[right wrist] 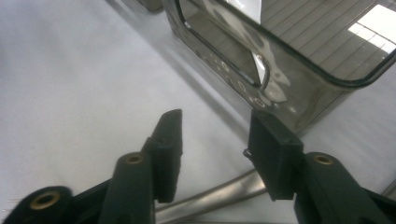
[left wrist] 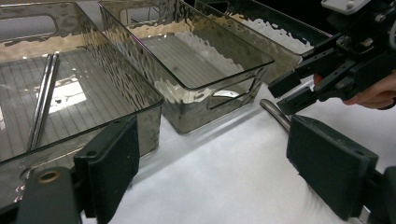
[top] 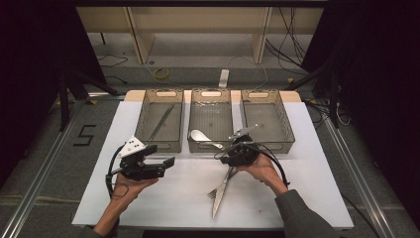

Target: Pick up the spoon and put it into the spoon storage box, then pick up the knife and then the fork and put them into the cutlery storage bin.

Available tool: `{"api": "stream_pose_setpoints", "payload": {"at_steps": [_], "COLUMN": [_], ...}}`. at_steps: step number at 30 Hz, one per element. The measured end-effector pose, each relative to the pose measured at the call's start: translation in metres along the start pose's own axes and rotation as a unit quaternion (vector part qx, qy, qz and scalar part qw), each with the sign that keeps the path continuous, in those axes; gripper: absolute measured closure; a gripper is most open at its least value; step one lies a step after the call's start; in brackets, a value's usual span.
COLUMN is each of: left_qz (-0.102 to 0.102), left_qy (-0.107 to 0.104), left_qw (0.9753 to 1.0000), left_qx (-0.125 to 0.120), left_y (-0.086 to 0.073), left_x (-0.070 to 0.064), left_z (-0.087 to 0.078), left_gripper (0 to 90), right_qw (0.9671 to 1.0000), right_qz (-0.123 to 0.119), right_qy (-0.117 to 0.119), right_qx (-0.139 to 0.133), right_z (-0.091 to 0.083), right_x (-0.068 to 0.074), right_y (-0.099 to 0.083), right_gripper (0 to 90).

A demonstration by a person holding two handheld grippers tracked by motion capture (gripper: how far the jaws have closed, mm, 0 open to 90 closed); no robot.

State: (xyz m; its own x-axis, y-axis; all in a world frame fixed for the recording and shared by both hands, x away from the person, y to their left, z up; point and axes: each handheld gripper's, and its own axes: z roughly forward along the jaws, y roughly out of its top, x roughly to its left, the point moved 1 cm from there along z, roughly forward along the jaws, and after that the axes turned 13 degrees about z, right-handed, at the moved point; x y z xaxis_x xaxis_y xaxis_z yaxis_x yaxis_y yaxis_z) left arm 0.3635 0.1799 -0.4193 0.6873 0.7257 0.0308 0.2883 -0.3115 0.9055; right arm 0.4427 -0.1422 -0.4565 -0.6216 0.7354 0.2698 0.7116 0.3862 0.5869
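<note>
The work in hand looks like sorting cutlery into the three clear bins. A knife (top: 220,196) and fork (top: 216,191) lie crossed on the white table (top: 163,198), lower centre of the high view, their handles running up under the right tool (top: 224,157). Chopsticks (top: 161,121) already lie in the left bin (top: 159,120), a spoon (top: 202,137) in the middle bin (top: 211,120); the right bin (top: 267,120) holds nothing.

The right tool hovers over the handle ends with its jaws partly open and nothing between them — in the right gripper view a metal handle (right wrist: 215,192) lies just below the pads. The left tool (top: 168,162), left of centre, is wide open and empty, waiting.

To grip well, I would lower the right tool until both pads straddle one handle only, square across it, close to the table — then close firmly. The crossed pieces are the risk: catching both, or nudging the second, would spoil the lift. Take the upper piece first.
</note>
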Motion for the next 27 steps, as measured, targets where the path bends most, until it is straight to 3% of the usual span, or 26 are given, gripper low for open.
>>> {"api": "stream_pose_setpoints", "payload": {"at_steps": [10, 20, 27], "left_qz": [0.001, 0.000, 0.005], "left_qy": [0.000, 0.003, 0.003], "left_qw": [1.0000, 1.0000, 1.0000], "left_qx": [-0.001, -0.002, -0.003], "left_y": [0.000, 0.000, 0.000], "left_x": [0.001, 0.001, 0.000], "left_z": [-0.001, -0.002, -0.003], "left_gripper": [17.0, 17.0, 17.0], "right_qw": [0.9999, 0.9990, 0.9984], "right_qz": [-0.005, -0.025, -0.033], "right_qy": [-0.014, -0.029, -0.036], "right_qx": [0.009, 0.023, 0.029], "right_z": [0.010, 0.020, 0.026], "right_x": [-0.006, -0.009, -0.011], "right_y": [-0.007, -0.010, -0.012], "right_gripper": [74.0, 88.5, 90.0]}}
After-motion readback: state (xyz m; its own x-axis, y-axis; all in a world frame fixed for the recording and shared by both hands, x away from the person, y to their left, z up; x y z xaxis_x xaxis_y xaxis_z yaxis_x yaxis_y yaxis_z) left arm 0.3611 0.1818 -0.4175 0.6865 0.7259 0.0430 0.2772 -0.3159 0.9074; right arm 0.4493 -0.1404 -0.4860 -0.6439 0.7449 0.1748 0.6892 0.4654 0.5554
